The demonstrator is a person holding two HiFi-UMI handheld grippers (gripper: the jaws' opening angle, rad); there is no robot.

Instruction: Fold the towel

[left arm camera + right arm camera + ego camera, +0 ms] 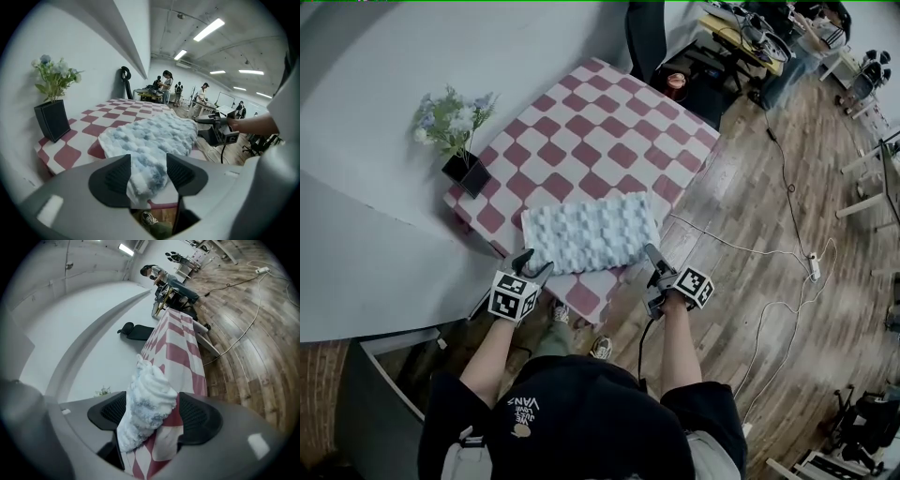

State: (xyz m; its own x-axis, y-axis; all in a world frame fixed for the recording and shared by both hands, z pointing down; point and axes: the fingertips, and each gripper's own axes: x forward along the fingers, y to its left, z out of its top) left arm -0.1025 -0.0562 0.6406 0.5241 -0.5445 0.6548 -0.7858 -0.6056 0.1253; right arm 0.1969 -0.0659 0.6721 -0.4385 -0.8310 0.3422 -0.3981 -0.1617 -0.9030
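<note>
The wide wood-plank floor (750, 216) runs off to the right with white cables (741, 251) trailing over it. The table (591, 122), in its red-and-white checked cloth, fills the space in front of the person. The towel (592, 232), pale blue and nubbly, lies as a tidy rectangle along the table's near edge. A black pot of flowers (465, 172) stands well apart from it at the left corner. The left gripper (534, 264) sits at the towel's near left corner and the right gripper (657, 262) at its near right corner. Both have their jaws spread wide, each with a towel corner between the pads but not pinched. As I read it, the step in hand is taking hold of the near edge for a fold. The next move looks to call for both pairs of jaws closing on their corners together. They would then need to lift evenly and carry that edge over toward the far side without letting the middle sag. Only the head view shows the whole towel with both corners at once. The left gripper view adds the right gripper seen across the towel, people (166, 84) far back in the room, and a shoe (149, 218) below the table edge. The right gripper view shows how thick and bunched its corner is, which neither other view gives.
</note>
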